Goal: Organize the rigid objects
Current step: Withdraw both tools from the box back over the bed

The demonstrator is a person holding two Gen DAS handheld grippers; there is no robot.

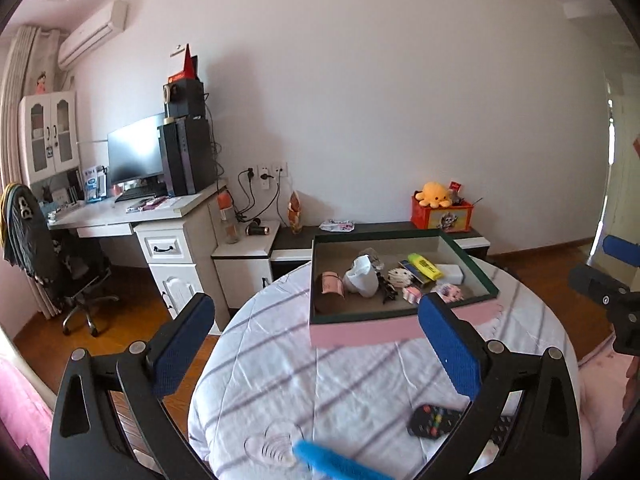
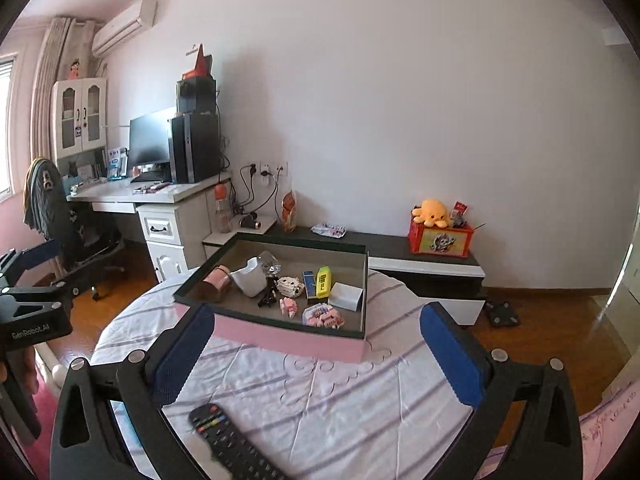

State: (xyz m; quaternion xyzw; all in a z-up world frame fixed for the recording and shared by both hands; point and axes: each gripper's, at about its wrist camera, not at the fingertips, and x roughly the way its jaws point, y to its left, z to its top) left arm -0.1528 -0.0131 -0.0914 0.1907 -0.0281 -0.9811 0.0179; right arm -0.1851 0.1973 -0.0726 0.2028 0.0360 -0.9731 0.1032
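A pink-walled box [image 1: 360, 334] [image 2: 280, 338] with a dark green rim stands on the round table [image 1: 280, 360] [image 2: 380, 392]. Inside lie a white cup [image 1: 362, 280] [image 2: 250, 280], a yellow highlighter [image 1: 426, 266] [image 2: 323, 282], a small white block [image 2: 346, 296], a black clip [image 2: 268, 296] and several small pink toys. A black remote [image 1: 436, 424] [image 2: 228, 440] lies on the cloth in front of the box. My left gripper [image 1: 318, 320] hovers open before the box, holding nothing. My right gripper [image 2: 318, 314] is open and empty too.
A blurred blue object [image 1: 332, 462] lies at the table's near edge. Behind the table runs a low dark cabinet [image 2: 400, 244] bearing a red box with a yellow plush [image 2: 432, 210]. A desk with a monitor [image 2: 148, 140] and an office chair [image 1: 36, 240] stand left, on wooden floor.
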